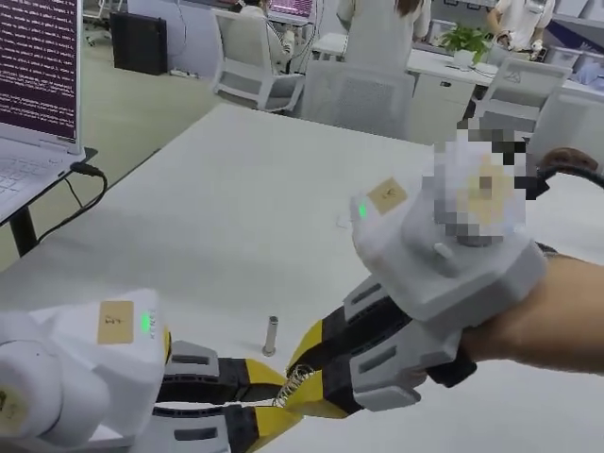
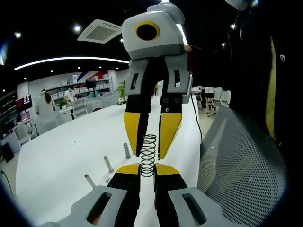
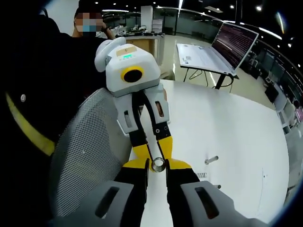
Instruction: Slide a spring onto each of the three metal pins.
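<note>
The white bench [image 1: 283,189] is carrying the work, and above its near side the two tools are meeting tip to tip. The left tool [image 2: 147,171] is clenching one end of the spring [image 2: 148,154] between its yellow tips. The right tool [image 3: 157,165] is pinching the other end, so both are grasping the same spring. It is hanging in the air between them and is not touching the bench.

This is looking like a hand-over or a re-gripping before the threading itself. The three pins [image 2: 108,164] are standing upright in a row on the bench, near the tools but apart from the spring. The farthest pin [image 2: 126,150] is looking ribbed, as if it is already wearing a spring, but it is too small to tell.

The next move is probably asking one tool to let go. The other would then be turning the spring upright, bringing its open end exactly over a bare pin, and lowering it straight.

The bench is showing a smooth, matte surface. The tools are showing white plastic bodies, black arms and yellow wedge-shaped tips. The pins are thin, straight cylinders of dull grey metal. The spring is an open coil of fine bright wire, round when seen from its end, and it is likely bending easily under a hard squeeze.
</note>
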`<state>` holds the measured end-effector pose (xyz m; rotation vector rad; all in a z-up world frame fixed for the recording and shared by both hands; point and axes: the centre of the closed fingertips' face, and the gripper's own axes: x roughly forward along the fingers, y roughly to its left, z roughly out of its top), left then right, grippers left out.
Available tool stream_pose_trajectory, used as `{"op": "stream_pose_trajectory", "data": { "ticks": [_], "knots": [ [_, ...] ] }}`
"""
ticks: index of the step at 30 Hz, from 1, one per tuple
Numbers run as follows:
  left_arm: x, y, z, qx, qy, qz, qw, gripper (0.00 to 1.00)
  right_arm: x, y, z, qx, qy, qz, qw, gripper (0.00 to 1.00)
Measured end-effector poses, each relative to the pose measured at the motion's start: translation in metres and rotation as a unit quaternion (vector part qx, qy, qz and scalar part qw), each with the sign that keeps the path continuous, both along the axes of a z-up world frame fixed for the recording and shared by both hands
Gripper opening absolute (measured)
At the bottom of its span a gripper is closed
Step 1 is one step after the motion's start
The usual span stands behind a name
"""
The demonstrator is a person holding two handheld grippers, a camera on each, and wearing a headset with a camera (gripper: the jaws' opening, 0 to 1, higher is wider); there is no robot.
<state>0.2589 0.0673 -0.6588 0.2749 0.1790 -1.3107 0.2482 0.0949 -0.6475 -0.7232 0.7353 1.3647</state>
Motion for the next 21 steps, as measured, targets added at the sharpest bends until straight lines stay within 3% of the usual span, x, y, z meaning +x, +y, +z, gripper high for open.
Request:
{"op": "stream_pose_trajectory", "data": {
  "ticks": [11,21],
  "knots": [
    [-0.001,0.0,-0.001,0.001,0.005,-0.003,1.0,0.03,0.0,-0.003,-0.007,-0.033,0.0,0.024,0.9992,0.09],
    [-0.006,-0.004,-0.006,0.021,0.009,-0.015,0.9996,0.02,-0.005,-0.006,-0.013,-0.07,0.002,0.057,0.996,0.09]
  ]
}}
